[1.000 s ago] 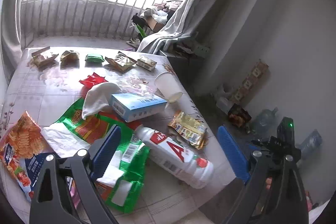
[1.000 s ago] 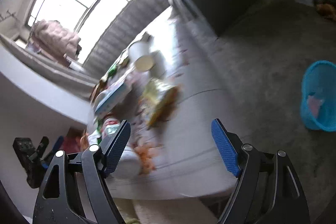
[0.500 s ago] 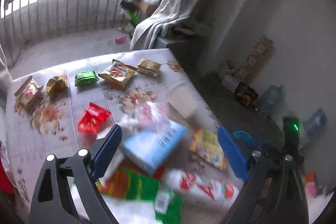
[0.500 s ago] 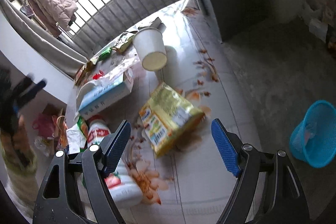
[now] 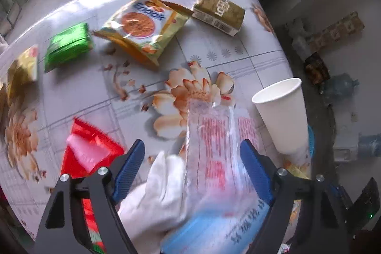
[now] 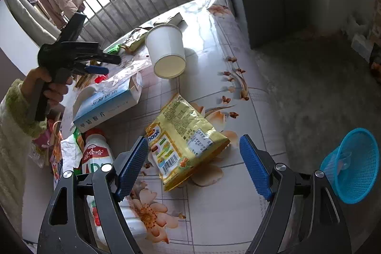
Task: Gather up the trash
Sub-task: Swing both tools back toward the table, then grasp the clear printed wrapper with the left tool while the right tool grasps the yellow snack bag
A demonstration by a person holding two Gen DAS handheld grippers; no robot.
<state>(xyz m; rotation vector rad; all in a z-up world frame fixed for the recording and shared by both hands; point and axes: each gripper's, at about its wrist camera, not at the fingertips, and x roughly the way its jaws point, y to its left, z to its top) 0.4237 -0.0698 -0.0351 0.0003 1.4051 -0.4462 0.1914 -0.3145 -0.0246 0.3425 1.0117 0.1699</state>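
While the left gripper points steeply down, its jaws are closing but still spread, with a clear plastic wrapper printed in red lying between them; the pads do not yet press on it. Just left of the wrapper sits a crumpled white tissue, and under both a blue-and-white box. Right of the jaws stands a white paper cup; left, a red wrapper.

Right gripper: jaws spread wide, nothing pinched, a yellow snack packet lying flat on the bench between and just ahead of them.

Step in hand, as I judge it: picking up litter, both grippers lining up on a piece. Next move likely calls for lowering and pinching. Thin film may slip or drag the tissue along.

Blue mesh basket on the floor, well right of the right jaws: the probable drop point.
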